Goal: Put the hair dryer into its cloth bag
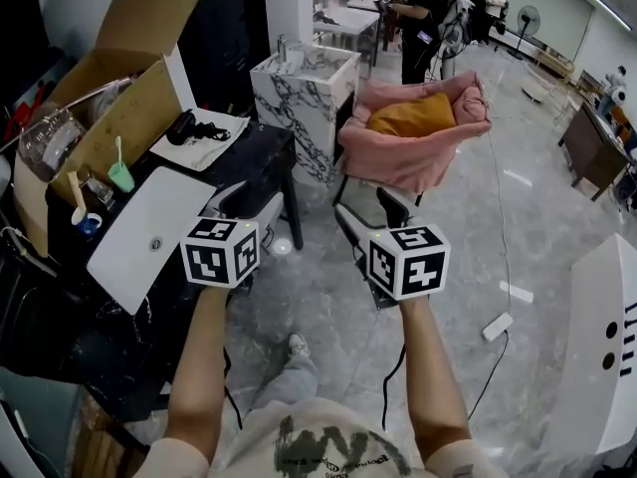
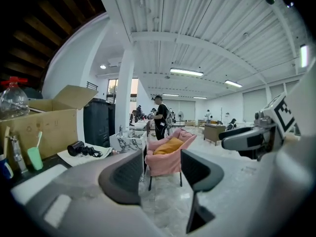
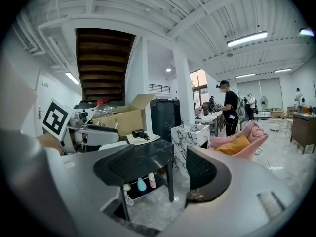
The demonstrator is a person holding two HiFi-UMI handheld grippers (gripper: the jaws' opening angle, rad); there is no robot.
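1. Left gripper (image 1: 251,205): it is in your left hand, level with the right edge of the black table (image 1: 264,147). The jaws are spread wide with nothing between them. In the left gripper view only floor and the far chair show through the gap.
2. Right gripper (image 1: 373,215): it is in your right hand, beside the left one and over bare marble floor (image 1: 328,337). The jaws are likewise spread and empty. The table's corner and leg show beyond them in the right gripper view.
3. White basin (image 1: 149,237): rectangular, it lies on the near part of the table to your left.
4. Green cup (image 1: 120,175) and blue cup (image 1: 88,225): they stand on the table's left side, each with a brush handle rising from it.
5. Cardboard box (image 1: 119,98): open, flaps up, it sits at the table's left rear.
6. Hair dryer (image 1: 182,125): black, with its cord bunched beside it. It lies on the far end of the table, well apart from both grippers.
7. White cloth bag (image 1: 214,137): it lies flat under the hair dryer, which rests on top of it, not inside.
8. Marble pedestal basin (image 1: 304,98): it stands just past the table.
9. Pink chair (image 1: 418,157): it is ahead of the right gripper, with an orange cushion (image 1: 413,116) in the seat.
10. Person in black (image 1: 428,18): standing at a far counter.
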